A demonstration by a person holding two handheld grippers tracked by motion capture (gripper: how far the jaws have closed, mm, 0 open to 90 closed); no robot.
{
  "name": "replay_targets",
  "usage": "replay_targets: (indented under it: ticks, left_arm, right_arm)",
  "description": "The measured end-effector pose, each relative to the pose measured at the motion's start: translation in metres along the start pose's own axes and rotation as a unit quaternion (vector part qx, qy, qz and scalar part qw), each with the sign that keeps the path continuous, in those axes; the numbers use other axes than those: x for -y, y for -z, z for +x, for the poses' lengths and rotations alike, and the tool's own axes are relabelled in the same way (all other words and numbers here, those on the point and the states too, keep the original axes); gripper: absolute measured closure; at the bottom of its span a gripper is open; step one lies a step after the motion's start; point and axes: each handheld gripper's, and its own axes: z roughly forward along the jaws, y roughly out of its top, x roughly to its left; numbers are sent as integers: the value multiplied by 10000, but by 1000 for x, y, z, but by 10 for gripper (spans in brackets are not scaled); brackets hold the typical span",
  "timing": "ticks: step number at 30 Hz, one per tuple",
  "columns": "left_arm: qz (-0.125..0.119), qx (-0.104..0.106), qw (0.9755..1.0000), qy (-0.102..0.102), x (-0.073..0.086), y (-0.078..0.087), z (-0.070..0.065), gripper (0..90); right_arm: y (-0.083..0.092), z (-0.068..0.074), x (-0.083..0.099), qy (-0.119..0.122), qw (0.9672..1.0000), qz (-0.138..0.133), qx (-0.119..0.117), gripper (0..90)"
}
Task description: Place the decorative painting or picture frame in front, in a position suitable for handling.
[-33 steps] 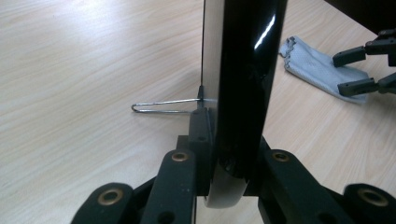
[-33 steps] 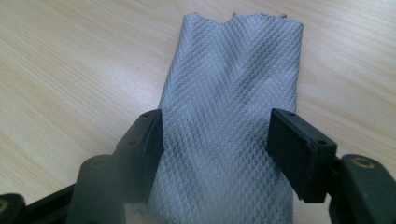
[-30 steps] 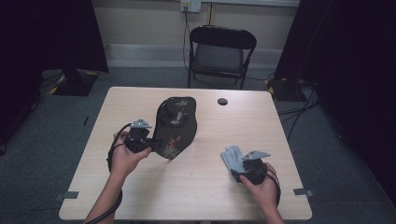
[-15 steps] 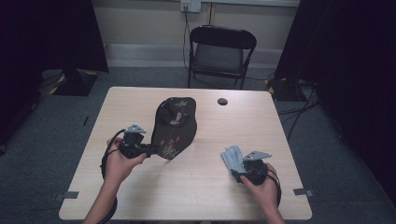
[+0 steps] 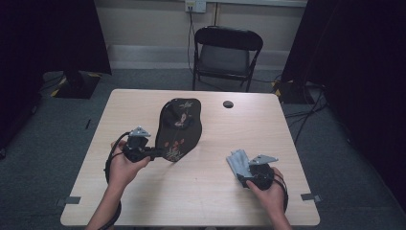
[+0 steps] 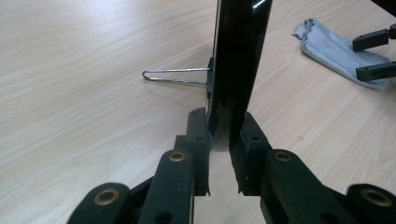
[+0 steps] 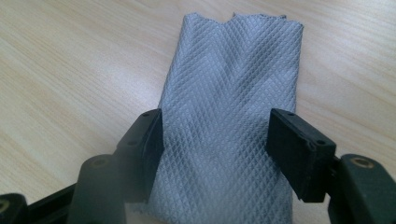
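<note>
Gripping the Mirror's Edge

Reaching in level from the table's (image 5: 143,191) near-left side, the left gripper (image 5: 154,154) is clenched on the lower edge of the black floral mirror (image 5: 178,128), which stands tilted on its wire stand (image 6: 175,76). Right of the mirror, the right gripper (image 5: 242,165) rests with jaws spread around a folded grey cloth (image 7: 231,116). No writing is legible.

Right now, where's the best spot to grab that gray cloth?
Probably by its near end, coming from the person's side. The gray cloth lies flat and folded into a strip, and the right gripper already has a jaw at each long edge, so squeezing should pinch it.
</note>
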Motion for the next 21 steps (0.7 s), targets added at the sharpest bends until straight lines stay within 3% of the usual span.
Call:
replay_targets:
  ticks: [6,21]
  left_arm:
    - [-25,73,9999,-71,-2,-3,1,790]
    - [88,465,9977,-480,-13,-17,-25,791]
  right_arm:
    - [0,-1,-1,28,10000,36,-16,369]
    - [0,-1,-1,48,10000,37,-27,369]
